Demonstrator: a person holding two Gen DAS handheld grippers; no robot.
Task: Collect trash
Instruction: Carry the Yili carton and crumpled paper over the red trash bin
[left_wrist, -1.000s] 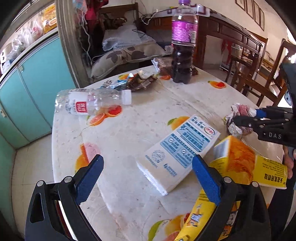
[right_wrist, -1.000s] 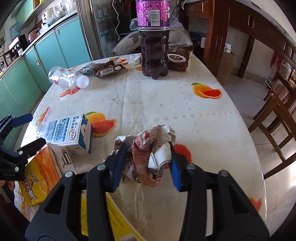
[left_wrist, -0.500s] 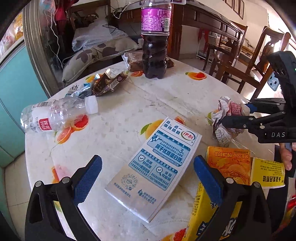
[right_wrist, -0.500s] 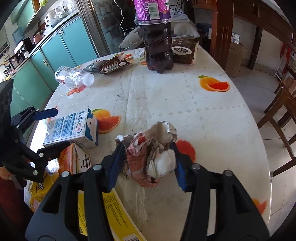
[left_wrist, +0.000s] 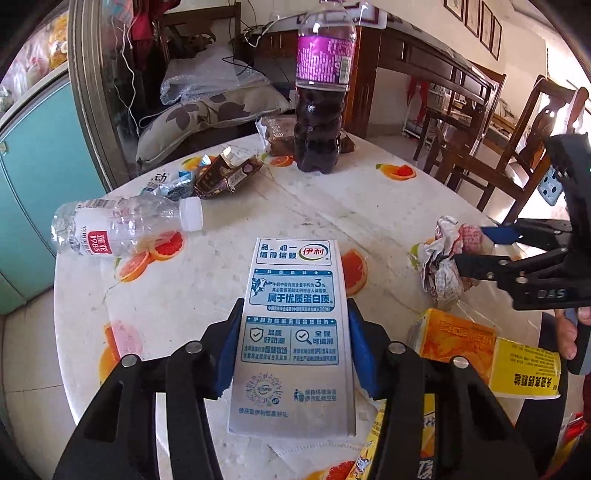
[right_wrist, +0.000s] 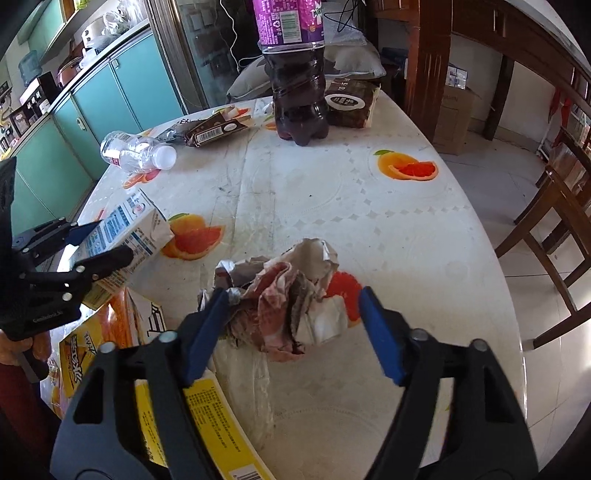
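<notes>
The left gripper (left_wrist: 293, 347) had closed since a moment before: half a second earlier its blue pads stood wide apart on either side of the milk carton (left_wrist: 295, 325), and now they pressed against both long sides of it — clamped, with the carton lying square between the fingers and pointing away toward the far side of the table (left_wrist: 369, 206). In the right wrist view the carton's far end looked tilted up off the cloth, so the grip seemed to have taken the weight already. The right gripper (right_wrist: 295, 325) had done the opposite: its pads, tight on the crumpled paper wad (right_wrist: 291, 306) before, now stood apart, the left pad touching the wad and the right one clear of it, so the wad sat loose on the table between them. Just near of both, at the table's near edge, lay the orange and yellow juice box (left_wrist: 480, 347), flattened and untouched. Farther out to the left the empty water bottle (left_wrist: 125, 225) lay on its side, with brown wrappers (left_wrist: 221, 177) beyond it and the tall purple-labelled soda bottle (left_wrist: 321, 110) upright at the far edge. I judged one piece secured and ready to carry off, and the wad released — whether set down on purpose or about to be regripped, I could not tell; no bin showed in either view.
</notes>
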